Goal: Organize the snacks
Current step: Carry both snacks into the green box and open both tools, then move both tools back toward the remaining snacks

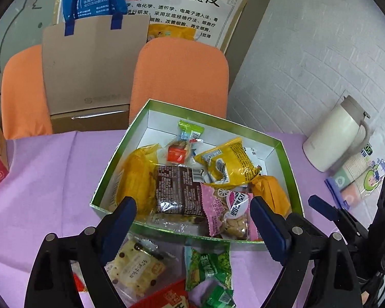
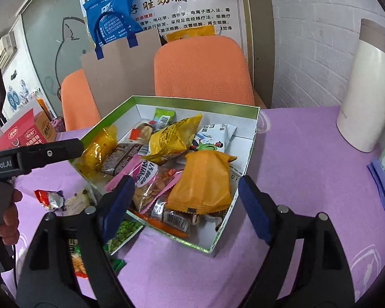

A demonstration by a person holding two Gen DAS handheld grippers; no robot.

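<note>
Your left gripper (image 1: 193, 227) has its jaws spread wide with nothing between them, poised over the near wall of the one green-rimmed box (image 1: 285, 151). Between the jaws you see one pink nut packet (image 1: 231, 210) and one dark brown packet (image 1: 178, 191) lying in the box; further ahead lie two yellow packets (image 1: 229, 161) (image 1: 137, 177), and one orange packet (image 1: 270, 192) sits just beyond the right jaw. Below the jaws, outside the box on the purple cloth (image 1: 48, 179), lie one pale biscuit packet (image 1: 136, 269) and two green packets (image 1: 208, 267) (image 1: 218, 299).

Your right gripper (image 2: 186, 211) is likewise wide apart and empty, hovering at the box's (image 2: 254, 133) near corner, the orange packet (image 2: 202, 182) between its jaws. One white kettle (image 2: 364, 89) stands far right of the jaws. Two orange chairs (image 2: 202, 69) (image 2: 77, 100) stand beyond the table.
</note>
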